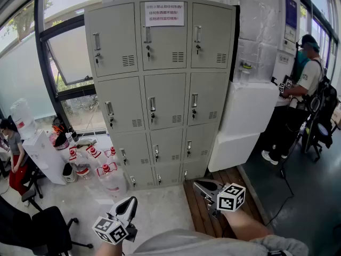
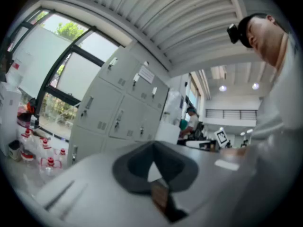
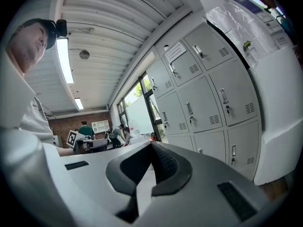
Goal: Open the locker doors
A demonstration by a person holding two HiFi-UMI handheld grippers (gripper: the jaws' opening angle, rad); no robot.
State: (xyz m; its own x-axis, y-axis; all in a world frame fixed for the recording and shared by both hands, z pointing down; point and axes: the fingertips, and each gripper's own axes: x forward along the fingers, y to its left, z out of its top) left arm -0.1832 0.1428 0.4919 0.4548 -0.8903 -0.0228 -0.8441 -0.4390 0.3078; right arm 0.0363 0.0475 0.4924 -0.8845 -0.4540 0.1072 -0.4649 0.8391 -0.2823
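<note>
The grey locker [image 1: 162, 84] stands ahead, three columns wide, with every door closed and a small handle and key on each. A paper notice [image 1: 164, 13] is taped to the top middle door. My left gripper [image 1: 130, 203] is held low near my body, well short of the locker, shut and empty. My right gripper [image 1: 199, 186] is also low, shut with nothing in it, pointing toward the bottom right doors. The left gripper view shows its jaws [image 2: 152, 145] closed together with the locker [image 2: 118, 112] far off. In the right gripper view the jaws [image 3: 152, 145] meet, with the locker [image 3: 203, 93] beyond.
Several large water bottles [image 1: 104, 172] sit on the floor left of the locker, by a water dispenser [image 1: 40, 148]. White foam boxes [image 1: 248, 116] are stacked at its right side. A wooden pallet [image 1: 213, 217] lies below. A person [image 1: 298, 100] stands at right; a black chair [image 1: 42, 228] is at lower left.
</note>
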